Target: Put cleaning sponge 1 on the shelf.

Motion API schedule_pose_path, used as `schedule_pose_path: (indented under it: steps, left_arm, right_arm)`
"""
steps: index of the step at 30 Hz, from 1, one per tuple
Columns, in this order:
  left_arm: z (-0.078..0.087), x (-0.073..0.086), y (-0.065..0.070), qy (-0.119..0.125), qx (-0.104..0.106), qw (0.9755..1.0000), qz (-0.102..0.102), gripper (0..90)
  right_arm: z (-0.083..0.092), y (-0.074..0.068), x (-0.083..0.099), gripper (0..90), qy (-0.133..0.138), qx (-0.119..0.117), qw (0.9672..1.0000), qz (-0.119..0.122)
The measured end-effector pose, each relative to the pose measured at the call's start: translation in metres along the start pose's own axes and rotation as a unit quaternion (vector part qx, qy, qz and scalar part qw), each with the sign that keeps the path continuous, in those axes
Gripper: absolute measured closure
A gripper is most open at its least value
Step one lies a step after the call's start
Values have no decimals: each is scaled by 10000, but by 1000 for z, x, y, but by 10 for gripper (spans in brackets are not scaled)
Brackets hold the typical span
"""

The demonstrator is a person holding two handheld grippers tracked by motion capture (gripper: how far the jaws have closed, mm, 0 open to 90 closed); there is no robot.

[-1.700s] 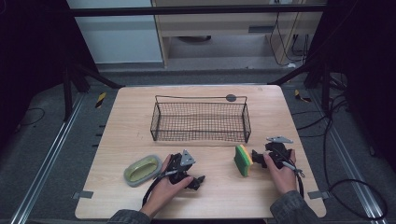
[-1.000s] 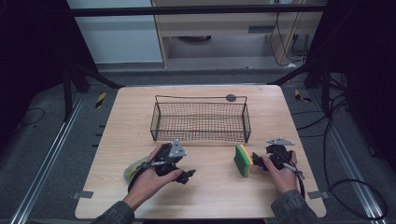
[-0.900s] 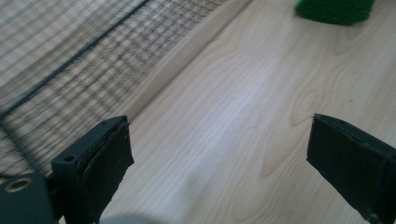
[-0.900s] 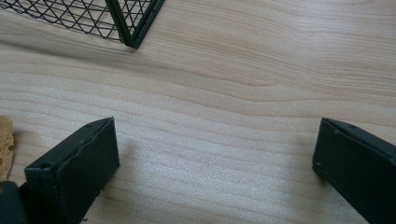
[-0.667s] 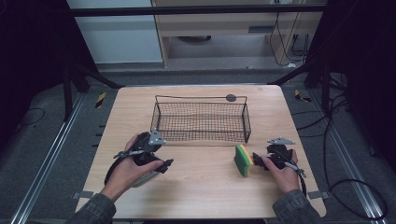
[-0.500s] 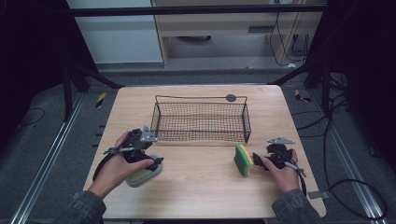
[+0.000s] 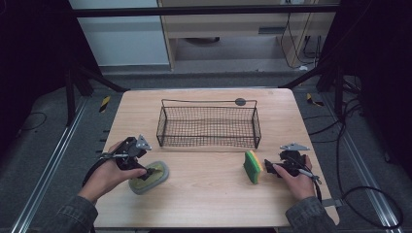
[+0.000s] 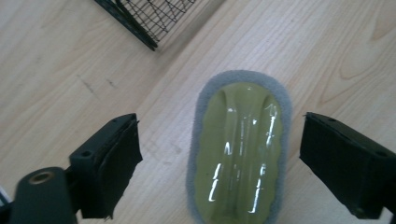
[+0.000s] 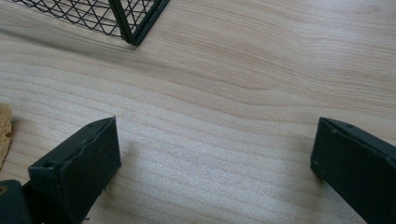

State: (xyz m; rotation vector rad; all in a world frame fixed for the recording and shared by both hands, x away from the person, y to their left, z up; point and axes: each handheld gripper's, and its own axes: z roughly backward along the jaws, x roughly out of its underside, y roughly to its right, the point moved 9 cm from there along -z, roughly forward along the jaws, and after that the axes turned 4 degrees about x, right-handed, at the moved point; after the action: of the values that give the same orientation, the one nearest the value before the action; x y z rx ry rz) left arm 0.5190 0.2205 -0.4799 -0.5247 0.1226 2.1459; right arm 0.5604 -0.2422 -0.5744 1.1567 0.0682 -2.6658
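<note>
An oval green scrubber with a grey pad rim (image 7: 148, 176) (image 8: 238, 149) lies flat on the wooden table at the front left. My left gripper (image 7: 149, 171) (image 8: 222, 140) hovers over it, with a jaw on each side and a gap at both. The jaws have just been closing a little and are still open. At the front right a yellow-and-green sponge (image 7: 252, 166) (image 9: 3, 128) stands on edge. My right gripper (image 7: 268, 167) (image 9: 217, 144) rests just right of it, open, with bare wood between the jaws.
A black wire basket (image 7: 209, 127) (image 8: 140, 21) (image 9: 126, 21) stands at the middle of the table (image 7: 209, 194), with nothing visible inside. A small dark disc (image 7: 240, 101) sits at its far rim. Dark floor and rails surround the table.
My left hand has swung from the table's front middle out to the left and come down over the green scrubber. The right hand and the sponge have stayed put.
</note>
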Motion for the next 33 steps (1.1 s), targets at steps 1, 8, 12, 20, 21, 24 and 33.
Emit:
schedule_pose_path:
  steps: [1, 8, 12, 20, 21, 24, 33]
  left_arm:
    - [-1, 0, 0, -47, 21, 10000, -32, 138]
    - [-15, 7, 4, -497, 260, 9982, -209, 250]
    - [-21, 10, 5, -629, 361, 9970, -263, 355]
    - [-30, 12, 9, -839, 601, 9943, -285, 496]
    - [-31, 12, 9, -873, 605, 9939, -310, 509]
    - [-34, 12, 11, -919, 644, 9932, -321, 543]
    - [-38, 12, 11, -941, 718, 9924, -337, 617]
  right_arm:
    - [0, 0, 0, 16, -9, 4, 10000, 9]
    - [-1, 0, 0, 13, -5, 13, 10000, 13]
    - [-1, 0, 0, 13, -3, 11, 10000, 11]
    - [-1, 0, 0, 13, -15, -2, 10000, 21]
    - [-1, 0, 0, 13, -14, -5, 10000, 23]
    - [-1, 0, 0, 13, -9, -7, 10000, 21]
    - [-1, 0, 0, 13, -5, -12, 10000, 32]
